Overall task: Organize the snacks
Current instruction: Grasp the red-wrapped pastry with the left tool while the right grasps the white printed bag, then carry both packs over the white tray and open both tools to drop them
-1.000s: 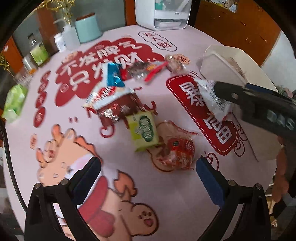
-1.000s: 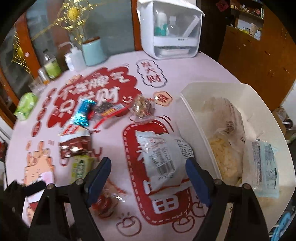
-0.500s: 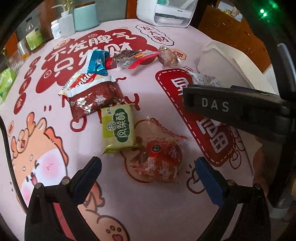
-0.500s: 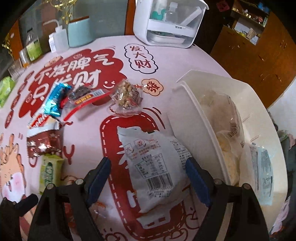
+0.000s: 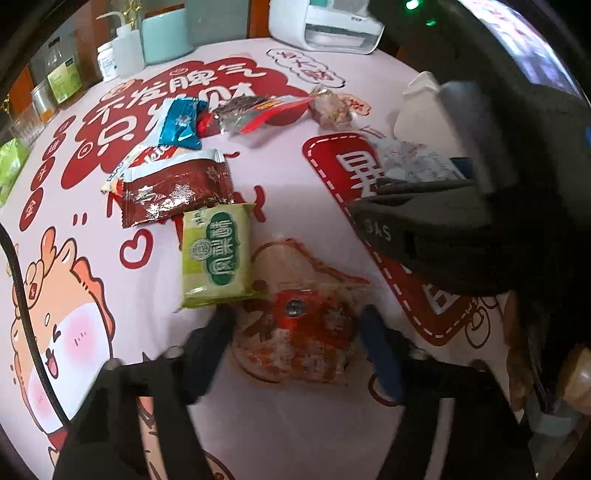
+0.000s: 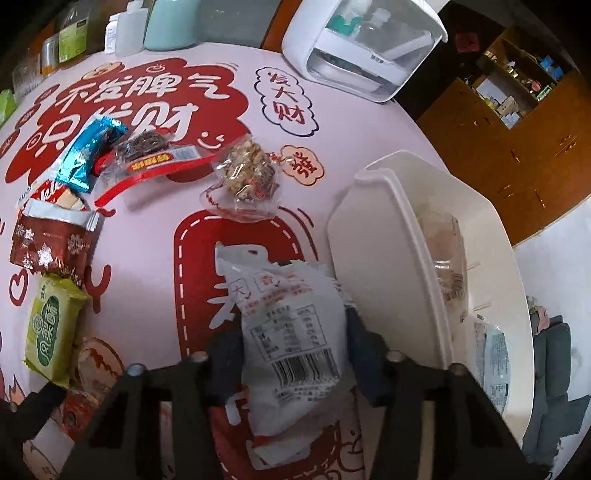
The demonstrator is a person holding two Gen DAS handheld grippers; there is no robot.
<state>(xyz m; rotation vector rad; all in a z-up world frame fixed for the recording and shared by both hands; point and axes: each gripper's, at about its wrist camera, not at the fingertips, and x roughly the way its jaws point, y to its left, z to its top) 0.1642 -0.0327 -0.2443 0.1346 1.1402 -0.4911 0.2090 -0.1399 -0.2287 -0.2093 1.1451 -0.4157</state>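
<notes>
My left gripper (image 5: 295, 332) has its fingers on both sides of a clear packet with a red-orange snack (image 5: 303, 328) lying on the table. My right gripper (image 6: 291, 350) has its fingers against both sides of a white snack bag (image 6: 288, 332) on the table, beside the white bin (image 6: 384, 236). The bin holds several clear and white packets. A green packet (image 5: 216, 254), a brown snowflake packet (image 5: 173, 192), a blue wrapper (image 5: 181, 123), a red-edged packet (image 5: 251, 112) and a nut packet (image 6: 247, 177) lie on the pink cloth.
A white appliance (image 6: 362, 48) stands at the back of the table. A mint canister (image 5: 166, 35), a white squeeze bottle (image 5: 125, 44) and jars stand along the back left. The right gripper's black body (image 5: 461, 229) crosses the left wrist view.
Both grippers have moved down and forward onto their packets and their jaws have narrowed from wide open to close around them.
</notes>
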